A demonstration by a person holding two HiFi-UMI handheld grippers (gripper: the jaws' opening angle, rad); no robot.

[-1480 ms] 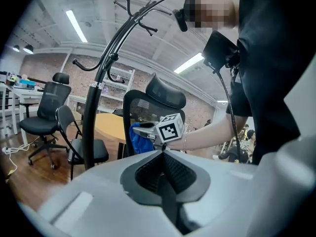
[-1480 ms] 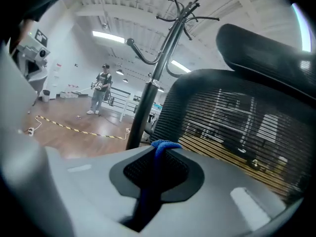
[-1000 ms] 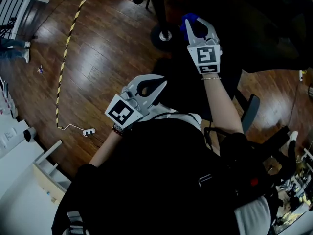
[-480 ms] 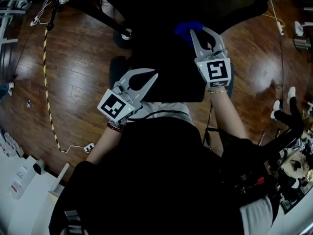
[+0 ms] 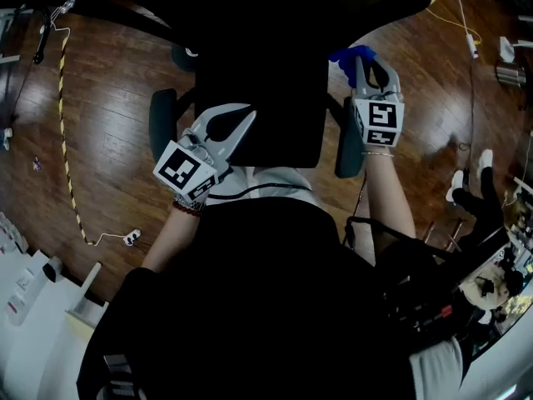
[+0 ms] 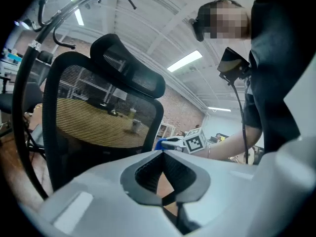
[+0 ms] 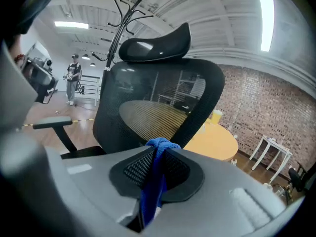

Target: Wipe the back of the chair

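Chair back (image 7: 158, 102), blue cloth (image 7: 150, 194) in right gripper (image 7: 159, 151)

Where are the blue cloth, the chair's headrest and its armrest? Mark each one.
blue cloth (image 7: 158, 144), right gripper view, its bunched top.
headrest (image 7: 154, 47), right gripper view, middle of its back.
armrest (image 7: 52, 124), right gripper view, middle of the pad.

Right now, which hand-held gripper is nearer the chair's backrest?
Right. The right hand-held gripper, holding the blue cloth, is up at the backrest's edge; the left hand-held gripper sits back over the seat.
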